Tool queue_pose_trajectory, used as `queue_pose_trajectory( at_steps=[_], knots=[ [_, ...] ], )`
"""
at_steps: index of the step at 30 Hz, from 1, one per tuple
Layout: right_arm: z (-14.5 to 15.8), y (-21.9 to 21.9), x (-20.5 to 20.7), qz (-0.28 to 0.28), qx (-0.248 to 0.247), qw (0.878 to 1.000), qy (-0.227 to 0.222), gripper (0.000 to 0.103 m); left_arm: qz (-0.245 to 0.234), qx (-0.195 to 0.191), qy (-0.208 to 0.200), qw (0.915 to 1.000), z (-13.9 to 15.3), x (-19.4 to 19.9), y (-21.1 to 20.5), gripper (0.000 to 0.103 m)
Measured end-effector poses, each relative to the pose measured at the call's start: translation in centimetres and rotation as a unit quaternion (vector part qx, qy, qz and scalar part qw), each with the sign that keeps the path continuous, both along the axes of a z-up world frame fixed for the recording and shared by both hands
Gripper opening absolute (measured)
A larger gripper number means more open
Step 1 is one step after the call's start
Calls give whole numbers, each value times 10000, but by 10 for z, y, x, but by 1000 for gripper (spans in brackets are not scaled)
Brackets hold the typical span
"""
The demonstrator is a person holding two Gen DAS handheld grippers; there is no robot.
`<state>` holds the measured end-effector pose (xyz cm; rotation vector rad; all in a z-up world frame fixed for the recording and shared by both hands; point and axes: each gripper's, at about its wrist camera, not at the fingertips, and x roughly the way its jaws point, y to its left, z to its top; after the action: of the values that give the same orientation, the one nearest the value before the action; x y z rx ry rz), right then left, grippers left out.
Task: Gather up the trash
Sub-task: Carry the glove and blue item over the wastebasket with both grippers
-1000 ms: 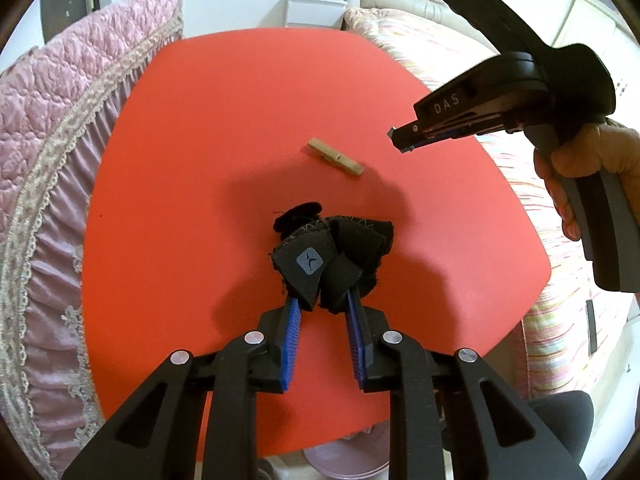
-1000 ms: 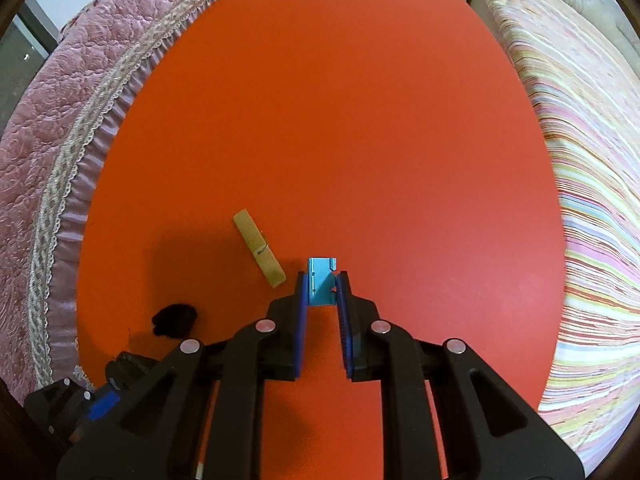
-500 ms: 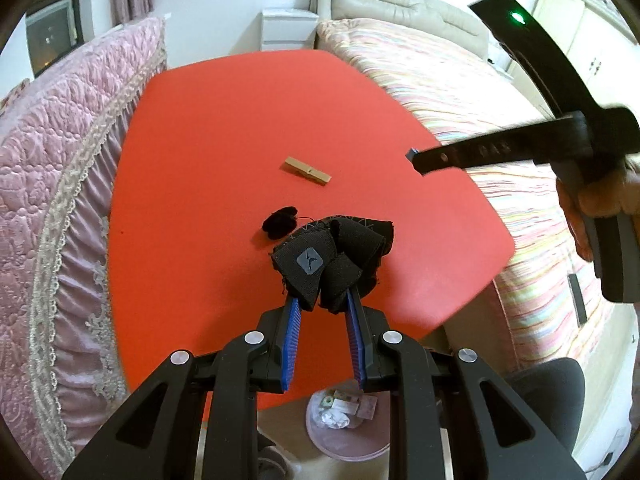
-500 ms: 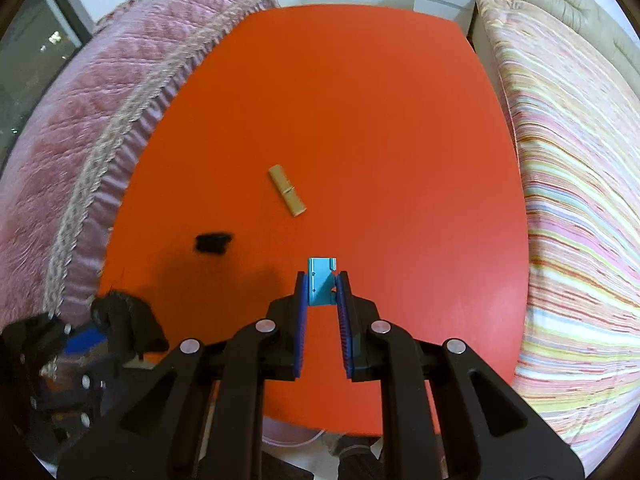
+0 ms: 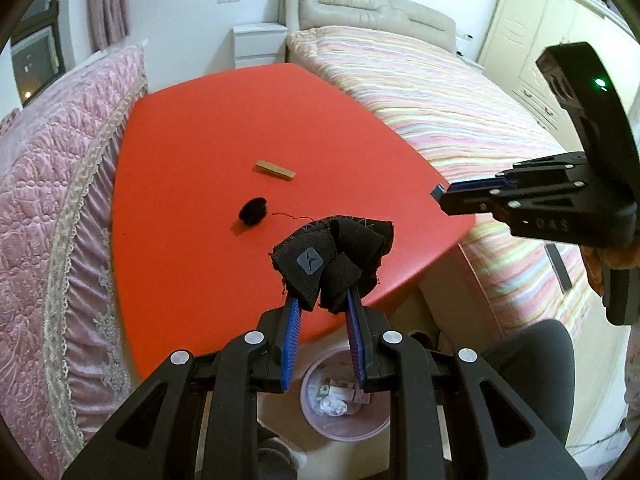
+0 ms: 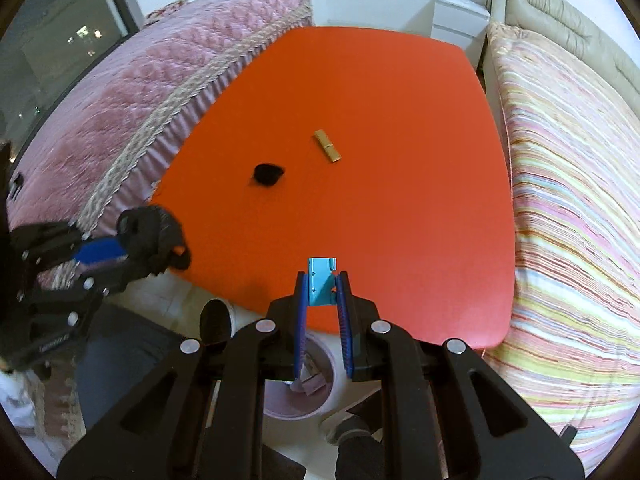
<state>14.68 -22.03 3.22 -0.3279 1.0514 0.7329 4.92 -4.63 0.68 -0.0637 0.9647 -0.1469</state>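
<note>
A pink quilted bed cover [image 5: 48,184] runs along the left side of the red bench [image 5: 192,152]. The left gripper [image 5: 322,300] is held above the near edge of the bench, its blue pads clamped on a bunched black cloth [image 5: 332,256] with a small grey logo patch. On the bench beyond it lies a small black fuzzy lump [image 5: 253,211] trailing a thin thread, and a little farther back a wooden clothespin [image 5: 276,170], apart from the lump. Below the gripper, on the floor past the bench edge, stands a pink bin [image 5: 344,432] with crumpled paper and scraps inside. To the right, the right gripper [image 6: 322,284] is narrowed onto a small light-blue metal piece [image 6: 321,280] that stands upright between its pads, above the near bench edge with the bin underneath. A striped bed [image 6: 568,208] lies along the right side of the bench.
</note>
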Motion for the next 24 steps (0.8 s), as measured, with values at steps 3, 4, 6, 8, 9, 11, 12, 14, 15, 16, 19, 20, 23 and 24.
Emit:
queue_pose_trajectory(
  at_steps=[3, 4, 6, 8, 9, 11, 12, 14, 15, 16, 19, 20, 23, 24],
  knots=[
    [4, -9, -22, 70, 110, 9999, -21, 14, -85, 14, -11, 10000, 2, -12, -4, 22],
    [5, -13, -29, 88, 166, 9998, -17, 14, -108, 28, -10, 9999, 2, -16, -6, 22],
    [4, -19, -41, 93, 234, 9997, 0, 14, -148, 28, -7, 9999, 2, -23, -7, 22],
    [0, -26, -53, 113, 267, 9996, 41, 14, -194, 60, -16, 9998, 3, -30, -9, 22],
    [-2, -29, -57, 116, 272, 9995, 56, 14, -213, 44, -14, 9998, 3, -34, -10, 22],
    [-5, -34, -67, 107, 287, 9995, 80, 14, -234, 29, -12, 9997, 1, -41, -11, 22],
    [-7, -37, -72, 118, 323, 9993, 124, 14, -246, 20, -4, 9997, 1, -44, -12, 22],
    [-11, -41, -82, 144, 335, 9992, 175, 14, -267, -12, 25, 9996, -3, -51, -14, 22],
    [-13, -42, -87, 169, 350, 9990, 209, 14, -296, -19, 44, 9995, -4, -54, -15, 22],
    [-15, -43, -93, 199, 369, 9989, 230, 14, -324, -20, 65, 9995, -6, -58, -17, 22],
    [-21, -45, -106, 261, 435, 9982, 314, 14, -383, -65, 140, 9991, -12, -66, -21, 22],
    [-23, -45, -109, 274, 431, 9982, 327, 14, -400, -67, 166, 9990, -15, -68, -22, 22],
    [-31, -45, -120, 345, 460, 9974, 433, 14, -443, -101, 249, 9987, -21, -75, -26, 22],
    [-33, -45, -122, 351, 457, 9973, 452, 14, -462, -94, 270, 9985, -24, -78, -28, 22]
  ],
)
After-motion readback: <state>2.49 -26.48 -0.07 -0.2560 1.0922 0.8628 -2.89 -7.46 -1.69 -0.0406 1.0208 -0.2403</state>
